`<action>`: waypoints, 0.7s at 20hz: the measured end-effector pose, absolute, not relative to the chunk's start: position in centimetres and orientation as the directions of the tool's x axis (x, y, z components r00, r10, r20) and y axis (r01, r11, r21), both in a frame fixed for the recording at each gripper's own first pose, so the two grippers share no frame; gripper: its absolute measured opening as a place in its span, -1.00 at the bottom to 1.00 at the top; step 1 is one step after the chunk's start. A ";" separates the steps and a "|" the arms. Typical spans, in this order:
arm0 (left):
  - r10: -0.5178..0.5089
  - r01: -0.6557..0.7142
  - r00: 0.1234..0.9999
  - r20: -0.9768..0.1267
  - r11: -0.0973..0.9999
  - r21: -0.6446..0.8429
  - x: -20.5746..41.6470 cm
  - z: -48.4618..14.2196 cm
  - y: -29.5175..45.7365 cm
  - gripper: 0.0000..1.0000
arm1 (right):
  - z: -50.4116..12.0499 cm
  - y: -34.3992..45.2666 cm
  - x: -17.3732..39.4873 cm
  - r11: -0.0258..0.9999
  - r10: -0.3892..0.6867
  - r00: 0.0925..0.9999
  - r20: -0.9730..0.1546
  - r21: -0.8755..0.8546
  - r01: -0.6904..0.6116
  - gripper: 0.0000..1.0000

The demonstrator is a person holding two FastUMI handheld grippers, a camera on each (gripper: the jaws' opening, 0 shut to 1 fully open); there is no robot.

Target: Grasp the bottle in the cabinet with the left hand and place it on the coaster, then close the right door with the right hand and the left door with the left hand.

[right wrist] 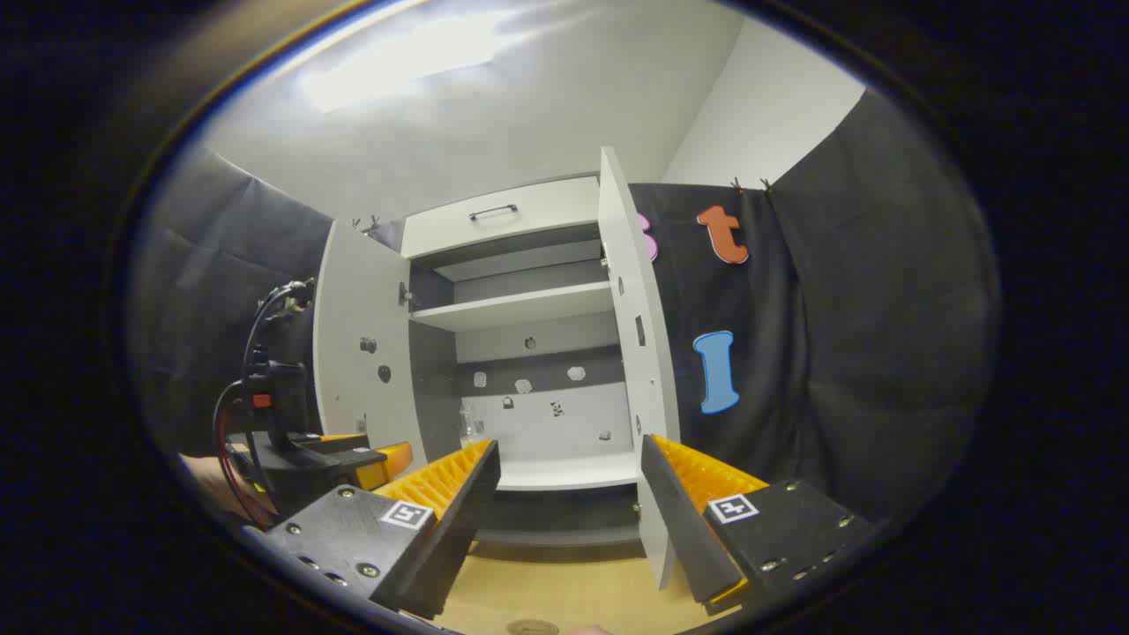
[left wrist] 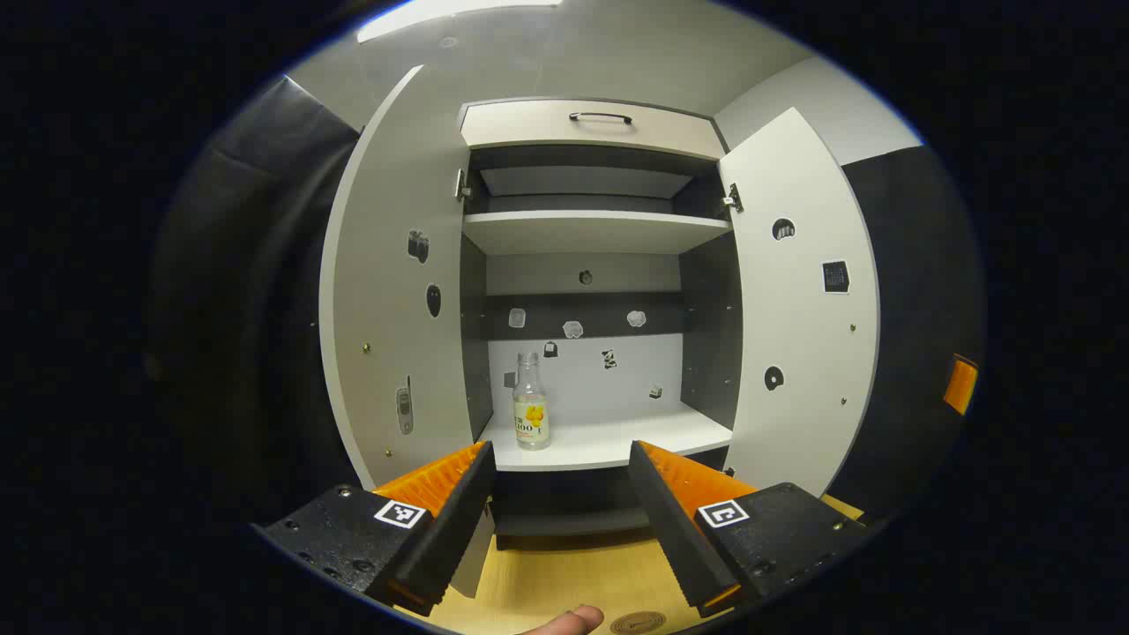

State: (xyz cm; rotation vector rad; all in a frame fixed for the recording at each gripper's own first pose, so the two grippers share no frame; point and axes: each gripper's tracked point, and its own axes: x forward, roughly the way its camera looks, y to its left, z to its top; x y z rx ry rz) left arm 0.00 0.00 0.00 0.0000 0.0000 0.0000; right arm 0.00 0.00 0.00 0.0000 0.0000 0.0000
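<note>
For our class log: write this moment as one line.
bottle: on cabinet shelf | doors: open | left hand-held gripper: open, empty | right hand-held gripper: open

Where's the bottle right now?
In the left gripper view, the bottle stands upright on the cabinet's lower shelf, at its left end beside the open left door.

In the left gripper view, we see the coaster [left wrist: 637,623] cut by the bottom edge; in the right gripper view, the bottle [right wrist: 468,425] is too small to resolve.
</note>
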 end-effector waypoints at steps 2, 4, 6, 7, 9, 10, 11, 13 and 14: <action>-0.005 0.005 1.000 0.000 1.000 -0.003 0.4 -0.1 0.1 0.92 | 0.1 -0.2 0.5 1.000 -0.011 1.000 0.005 -0.005 0.011 0.94; -0.015 0.015 1.000 -0.008 1.000 -0.014 1.1 -0.6 0.1 0.92 | 0.1 -0.1 1.1 1.000 -0.017 1.000 0.010 -0.011 0.017 0.94; -0.021 0.021 1.000 -0.011 1.000 -0.020 2.0 -0.8 0.3 0.94 | 0.0 0.2 1.8 1.000 -0.015 1.000 0.018 -0.019 0.015 0.94; -0.025 0.025 1.000 -0.010 0.999 -0.021 2.5 -0.9 0.4 0.93 | -0.1 0.3 2.3 1.000 -0.015 1.000 0.020 -0.024 0.015 0.94; -0.039 0.039 0.999 -0.005 0.999 -0.017 3.6 -1.0 0.3 0.92 | -0.2 0.5 3.4 0.999 -0.018 0.999 0.026 -0.036 0.019 0.94; -0.043 0.042 0.999 -0.004 0.999 -0.014 4.2 -1.0 0.3 0.92 | -0.4 0.6 3.9 0.999 -0.020 0.999 0.028 -0.042 0.021 0.94; -0.045 0.045 0.999 0.000 0.999 -0.012 4.8 -1.1 0.3 0.92 | -0.6 0.6 4.4 0.999 -0.022 0.999 0.028 -0.047 0.024 0.95; -0.055 0.055 0.998 -0.002 0.998 -0.018 6.4 -1.5 0.3 0.93 | -1.1 0.7 5.7 0.998 -0.029 0.999 0.025 -0.059 0.031 0.95; -0.063 0.063 0.998 -0.005 0.998 -0.025 7.1 -1.8 0.2 0.92 | -1.4 0.7 6.4 0.997 -0.035 0.999 0.022 -0.067 0.036 0.95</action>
